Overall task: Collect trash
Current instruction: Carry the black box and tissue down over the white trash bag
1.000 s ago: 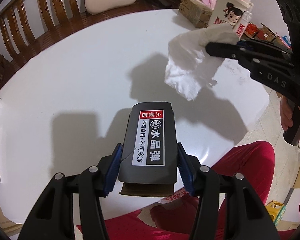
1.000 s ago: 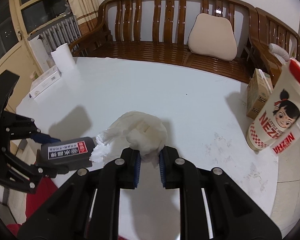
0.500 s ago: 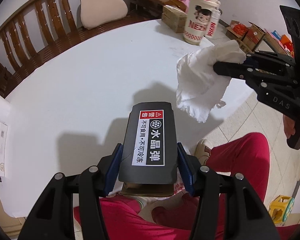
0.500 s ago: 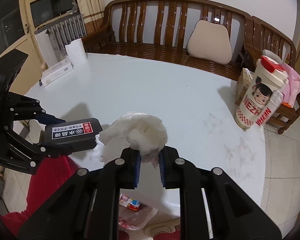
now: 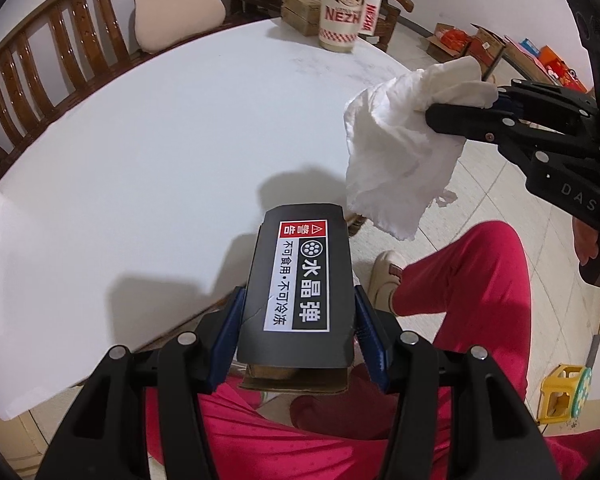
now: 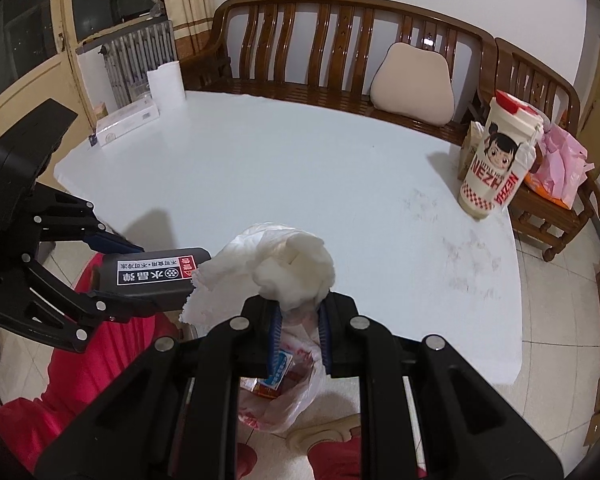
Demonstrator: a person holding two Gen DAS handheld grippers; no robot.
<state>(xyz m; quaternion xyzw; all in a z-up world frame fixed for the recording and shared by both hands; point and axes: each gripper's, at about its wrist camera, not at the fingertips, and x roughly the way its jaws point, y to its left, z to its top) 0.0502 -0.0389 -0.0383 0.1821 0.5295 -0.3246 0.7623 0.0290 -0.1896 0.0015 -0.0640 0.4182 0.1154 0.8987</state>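
My left gripper (image 5: 298, 320) is clamped on a dark grey carton (image 5: 300, 280) w/ a red-and-white warning label, blue pads pressing both long sides. The carton is off the table, partly over the white table's (image 5: 160, 140) near edge and partly over my red trousers (image 5: 460, 280). A brown cardboard flap shows under its near end; can't tell what's inside. From the right wrist cam the same carton (image 6: 156, 276) sits between the left gripper's (image 6: 120, 276) fingers, far end touching or just in front of the tissue, can't tell which.

My right gripper (image 6: 298, 320) is pinched on a crumpled white tissue (image 6: 284, 268). Wad bulges above the pads, a loose sheet hangs toward the left. In the left cam the tissue (image 5: 404, 148) hangs in the air past the table edge, over the tiled floor, w/ the right gripper (image 5: 460, 108) coming in from the right; its far finger is hidden behind the paper.

Below the right gripper a thin plastic bag (image 6: 284, 396) lies open on the floor w/ some wrappers inside, mostly blocked by the gripper body. A beige shoe (image 6: 324, 436) is just beside it.

On the table's far side: a tall Nezha cartoon cup (image 6: 496, 168) near the edge, a paper towel roll (image 6: 166, 84) and a flat white box (image 6: 128, 124) at the opposite end. Behind is a wooden bench (image 6: 340, 32) w/ a beige cushion (image 6: 412, 84).
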